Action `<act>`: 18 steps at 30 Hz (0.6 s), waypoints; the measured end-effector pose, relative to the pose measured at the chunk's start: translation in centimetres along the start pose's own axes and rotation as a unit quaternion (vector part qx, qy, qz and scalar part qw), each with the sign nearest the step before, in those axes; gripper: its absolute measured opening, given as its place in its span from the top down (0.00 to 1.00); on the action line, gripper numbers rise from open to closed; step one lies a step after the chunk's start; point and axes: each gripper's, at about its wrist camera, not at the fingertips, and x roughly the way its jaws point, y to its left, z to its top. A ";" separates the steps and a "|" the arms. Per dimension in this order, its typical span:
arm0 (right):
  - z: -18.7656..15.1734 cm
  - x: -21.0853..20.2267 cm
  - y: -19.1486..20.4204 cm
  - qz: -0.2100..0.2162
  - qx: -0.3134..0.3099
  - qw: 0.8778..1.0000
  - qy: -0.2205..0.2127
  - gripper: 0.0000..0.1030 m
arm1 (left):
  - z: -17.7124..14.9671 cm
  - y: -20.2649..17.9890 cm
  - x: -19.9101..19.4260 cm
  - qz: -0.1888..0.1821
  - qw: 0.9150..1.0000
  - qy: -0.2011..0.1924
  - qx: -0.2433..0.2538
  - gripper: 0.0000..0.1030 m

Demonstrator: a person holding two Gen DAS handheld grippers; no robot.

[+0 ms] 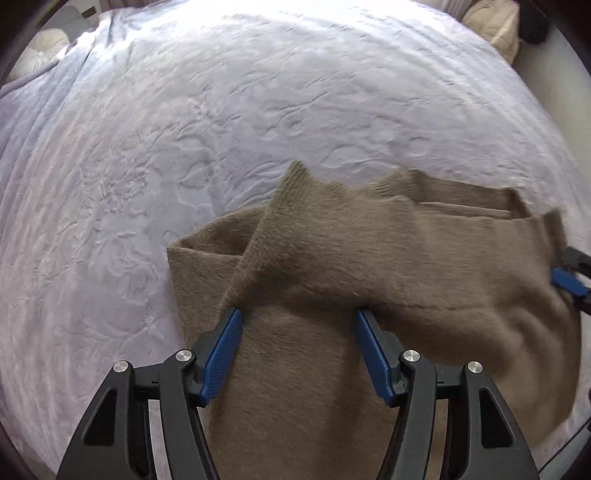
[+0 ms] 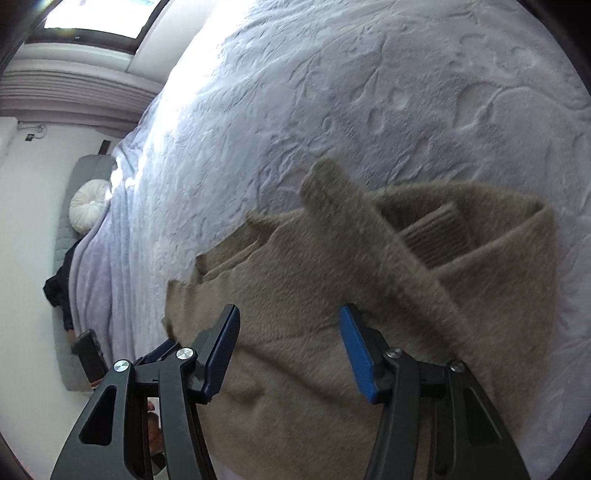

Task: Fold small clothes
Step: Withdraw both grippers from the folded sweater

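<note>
No brand, label or writing can be read anywhere in the two views. A brown fuzzy sweater [image 1: 369,280] lies partly folded on a pale lilac bedspread [image 1: 184,129] with an embossed flower pattern; one sleeve is laid across its body, and a ribbed cuff [image 2: 436,240] shows inside the fold. The left gripper [image 1: 299,332] hangs above the sweater with its blue pads spread apart, and nothing is pinched between them. The right gripper [image 2: 288,328] is also spread over the knit, gripping nothing; the frames do not show if the pads touch the fabric. In the left view its blue tip appears at the sweater's right edge. Beside the bed there is a round white cushion [image 2: 90,205] on a grey padded bench [image 2: 74,258], and a beige pillow [image 1: 495,26] lies at the far corner.
</note>
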 end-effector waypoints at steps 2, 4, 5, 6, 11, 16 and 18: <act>0.9 -1.5 -0.7 -0.039 0.017 0.998 -0.050 0.47 | 0.2 1.2 -0.2 -0.008 1.000 0.002 -0.014 0.38; 1.2 -3.8 -1.8 -0.044 0.048 0.995 -0.077 0.46 | -0.1 2.1 -1.4 0.013 1.000 -0.007 -0.005 0.38; 1.1 -4.5 -1.8 -0.040 0.050 0.995 -0.079 0.46 | -0.4 2.8 -2.4 0.004 1.000 -0.009 0.004 0.38; 0.8 -5.2 -1.7 -0.036 0.045 0.996 -0.074 0.46 | -0.8 3.4 -3.2 -0.009 1.000 -0.007 0.012 0.38; -4.9 -8.2 0.1 0.026 0.002 0.999 -0.020 0.43 | -5.3 6.1 -5.9 -0.070 0.996 0.038 0.045 0.38; -13.1 -8.1 1.3 0.045 -0.017 0.998 0.046 0.43 | -10.9 7.3 -6.0 -0.109 0.990 0.085 0.041 0.38; -15.9 -7.4 1.1 0.044 -0.014 0.996 0.071 0.42 | -11.8 7.4 -5.3 -0.121 0.988 0.095 0.030 0.38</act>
